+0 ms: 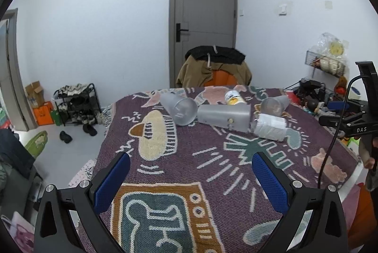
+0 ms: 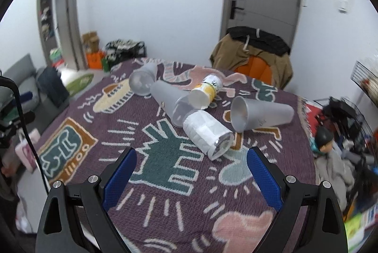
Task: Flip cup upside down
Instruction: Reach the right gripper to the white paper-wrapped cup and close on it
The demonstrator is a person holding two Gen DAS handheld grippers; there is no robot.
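Note:
Several cups lie on their sides on a patterned purple blanket [image 1: 189, 158] [image 2: 153, 182]. A white paper-wrapped cup [image 2: 208, 132] [image 1: 271, 126] lies nearest my right gripper. Frosted grey cups lie around it: one at the right [image 2: 259, 113] [image 1: 275, 104], one in the middle [image 2: 170, 99] [image 1: 224, 116], one at the far left [image 2: 143, 79] [image 1: 180, 107]. A yellow-and-white cup [image 2: 208, 91] [image 1: 234, 97] lies behind. My left gripper [image 1: 191, 158] is open and empty, well short of the cups. My right gripper [image 2: 191, 153] is open and empty, just short of the white cup.
A chair draped with a brown jacket [image 1: 212, 71] [image 2: 255, 52] stands behind the table. The table's left edge [image 1: 104, 146] drops to the floor with a shoe rack [image 1: 75, 104]. Clutter and a wire rack [image 1: 326, 64] sit at the right.

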